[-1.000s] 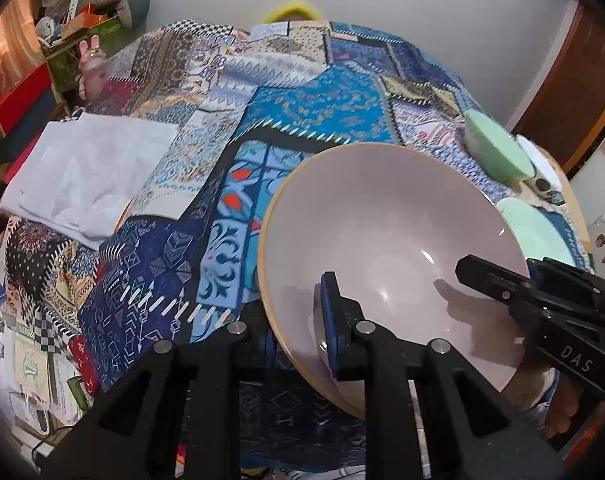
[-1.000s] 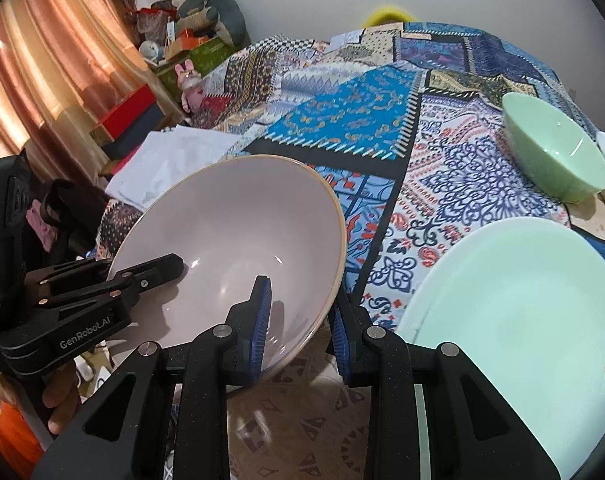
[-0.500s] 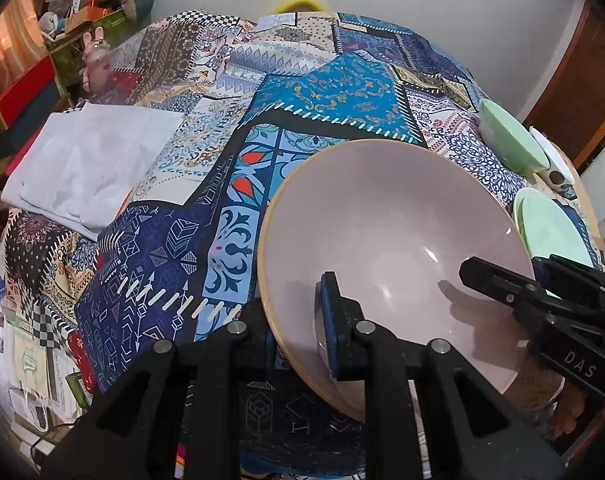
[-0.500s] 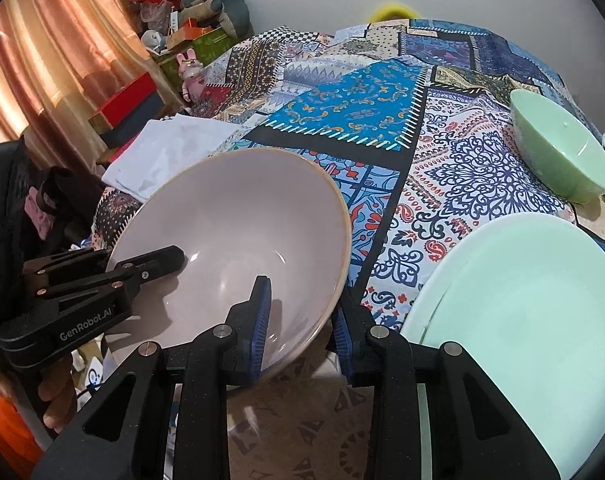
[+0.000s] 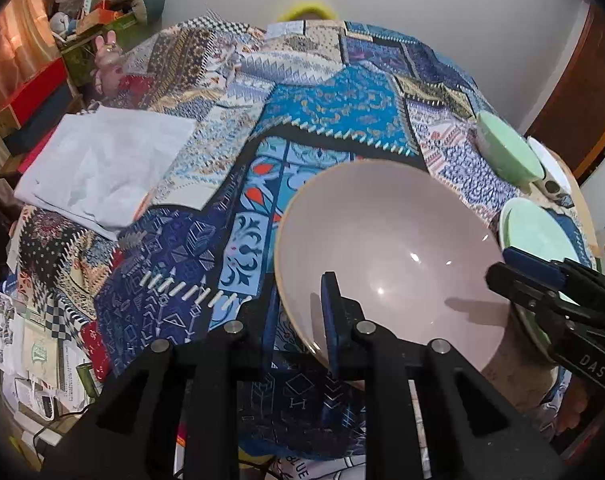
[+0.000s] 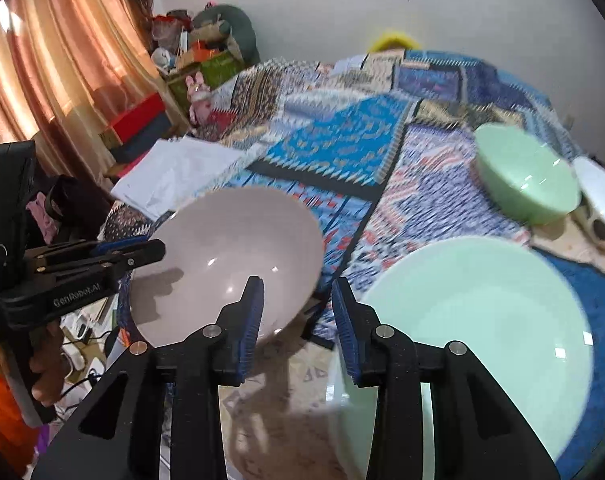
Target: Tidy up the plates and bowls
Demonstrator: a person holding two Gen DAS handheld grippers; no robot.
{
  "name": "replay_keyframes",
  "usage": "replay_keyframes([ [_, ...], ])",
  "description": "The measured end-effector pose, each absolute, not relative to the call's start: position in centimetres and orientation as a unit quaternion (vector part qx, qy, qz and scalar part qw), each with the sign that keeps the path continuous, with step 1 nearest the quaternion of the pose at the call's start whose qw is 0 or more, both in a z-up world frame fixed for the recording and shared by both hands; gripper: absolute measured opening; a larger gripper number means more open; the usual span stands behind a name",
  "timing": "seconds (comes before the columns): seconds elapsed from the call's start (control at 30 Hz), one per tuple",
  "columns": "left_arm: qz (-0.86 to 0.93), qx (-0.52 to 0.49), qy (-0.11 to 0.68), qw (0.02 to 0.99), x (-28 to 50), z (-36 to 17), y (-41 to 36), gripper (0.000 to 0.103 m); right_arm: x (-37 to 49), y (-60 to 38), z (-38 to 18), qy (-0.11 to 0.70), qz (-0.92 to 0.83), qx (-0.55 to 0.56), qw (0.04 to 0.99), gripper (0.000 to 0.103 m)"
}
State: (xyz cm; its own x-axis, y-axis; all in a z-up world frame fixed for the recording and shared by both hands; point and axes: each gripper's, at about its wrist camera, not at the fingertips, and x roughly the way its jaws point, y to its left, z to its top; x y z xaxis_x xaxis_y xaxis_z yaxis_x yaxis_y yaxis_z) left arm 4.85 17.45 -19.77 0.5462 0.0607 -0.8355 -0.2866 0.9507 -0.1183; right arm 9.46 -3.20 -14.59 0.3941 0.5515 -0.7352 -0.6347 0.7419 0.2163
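Right gripper (image 6: 297, 320) now opened and backed off the pink bowl (image 6: 226, 268).
Left gripper (image 5: 298, 320) alone clamps the near rim, holding the bowl tilted above the quilt (image 5: 174, 280), beside the green plate (image 6: 482, 312). Risks pivoting or slipping from that single rim pinch and knocking the plate.

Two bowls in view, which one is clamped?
The pale pink bowl: the left hand-held gripper pinches its near rim. The green bowl sits free on the patterned cloth, untouched.
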Motion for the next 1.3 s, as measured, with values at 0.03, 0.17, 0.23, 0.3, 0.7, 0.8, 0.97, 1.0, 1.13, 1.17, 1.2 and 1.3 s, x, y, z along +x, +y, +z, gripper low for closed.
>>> replay_keyframes([
  [0.03,0.102,-0.12,0.462,0.873,4.8,-19.4,17.4,0.024,9.5,-3.8,-14.1,0.414,0.352,-0.048,0.838,0.037],
  [0.17,0.104,-0.114,0.439,0.885,4.9,-17.1,16.7,0.035,10.2,-6.1,-12.9,0.395,0.335,-0.037,0.855,0.043],
  [0.23,0.099,-0.108,0.427,0.893,5.1,-16.0,16.0,0.044,10.7,-7.3,-12.3,0.387,0.319,-0.038,0.864,0.043],
  [0.3,0.092,-0.098,0.414,0.9,5.6,-14.9,15.1,0.052,11.1,-8.5,-11.8,0.38,0.303,-0.037,0.873,0.043],
  [0.7,0.028,-0.056,0.381,0.923,10.8,-11.2,8.9,0.077,15.4,-15.4,-9.8,0.361,0.217,-0.018,0.907,0.049],
  [0.8,0.018,-0.054,0.385,0.921,12.8,-11.0,7.6,0.082,16.8,-16.6,-10.1,0.365,0.204,-0.009,0.908,0.049],
  [0.97,0.008,-0.05,0.39,0.919,15.9,-11.3,5.9,0.087,19.5,-18.0,-11.2,0.381,0.187,0.01,0.905,0.049],
  [1.0,0.006,-0.049,0.393,0.918,16.5,-11.4,5.7,0.088,19.8,-18.1,-11.5,0.385,0.186,0.012,0.904,0.049],
  [1.13,-0.009,-0.052,0.41,0.91,19.5,-12.5,4.7,0.088,21.8,-18.4,-12.8,0.406,0.182,0.026,0.895,0.049],
  [1.17,-0.011,-0.055,0.415,0.908,20.2,-12.7,4.6,0.088,22.2,-18.5,-13.1,0.411,0.181,0.028,0.893,0.049],
  [1.2,-0.014,-0.058,0.419,0.906,20.8,-12.9,4.5,0.088,22.7,-18.6,-13.4,0.414,0.181,0.029,0.891,0.049],
  [1.3,-0.022,-0.07,0.427,0.901,22.7,-13.6,4.3,0.088,23.6,-18.4,-14.0,0.423,0.182,0.026,0.887,0.042],
])
